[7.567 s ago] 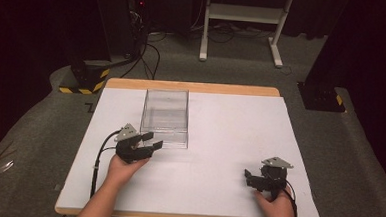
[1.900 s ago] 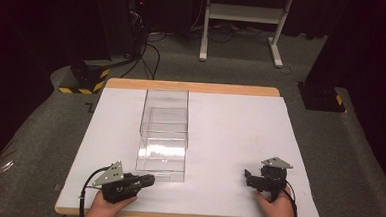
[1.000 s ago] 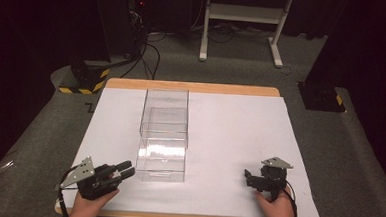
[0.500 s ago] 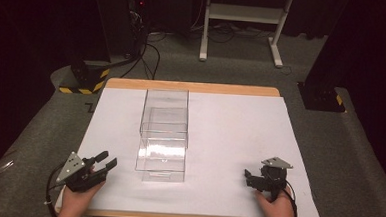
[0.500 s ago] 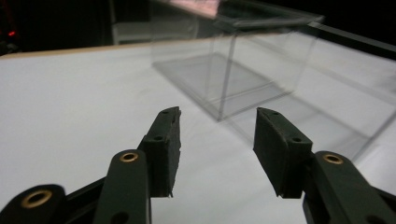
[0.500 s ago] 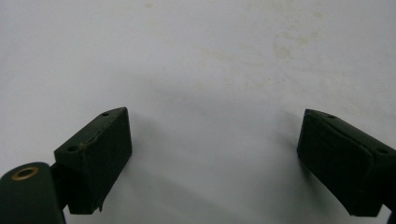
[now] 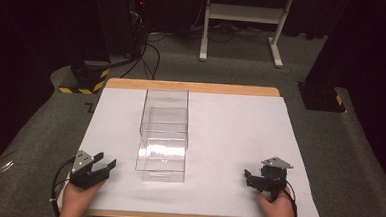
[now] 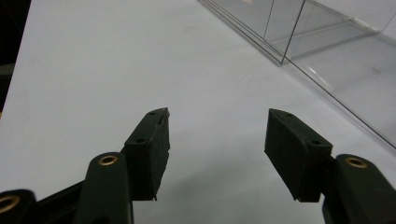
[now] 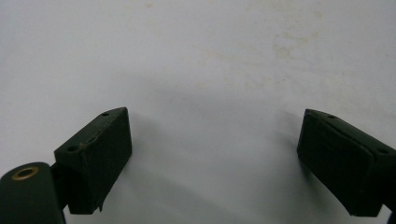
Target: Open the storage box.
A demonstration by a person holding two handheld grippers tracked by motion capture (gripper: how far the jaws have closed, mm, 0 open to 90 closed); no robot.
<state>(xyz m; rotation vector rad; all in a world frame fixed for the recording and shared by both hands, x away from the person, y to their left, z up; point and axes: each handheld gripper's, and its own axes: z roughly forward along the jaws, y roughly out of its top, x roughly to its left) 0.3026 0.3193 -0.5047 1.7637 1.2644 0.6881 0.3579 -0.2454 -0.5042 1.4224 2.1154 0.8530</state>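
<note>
Item: clear rectangular acrylic box [image 7: 163, 133], long and narrow, with an inner clear drawer section drawn out toward the person. It stands on the white tabletop sheet [image 7: 229, 140], left of centre, its long axis running away from the person. In the left gripper view the box [image 8: 327, 56] lies at the upper right, its transparent walls and floor resting on the sheet [image 8: 116, 60].

Item: left gripper [image 7: 103, 165], black, two-jawed, with a grey three-cornered plate on top, held in the person's left hand [image 7: 78, 197]. It sits near the front left corner of the sheet, to the left of the near end of the box and apart from it. Its jaws have just been opening and now stand spread wide; nothing lies between them. In its own view the gripper [image 8: 217, 133] points along bare white sheet, the box off to the right of the jaws. A black cable trails from it over the table's front left edge.

Item: right gripper [image 7: 250, 177], black, two-jawed, same grey plate, held in the person's right hand [image 7: 275, 213]. It rests near the front right of the sheet, well apart from the box. In its own view the gripper [image 9: 212, 135] has its jaws set wide apart over bare, faintly stained white sheet [image 9: 210, 56], with nothing between them.

Item: light wooden table edge [image 7: 192, 87], showing beyond the far side of the sheet.

Surroundings: grey carpeted floor [image 7: 368, 163]; white metal stand [image 7: 243, 16] behind the table.
</note>
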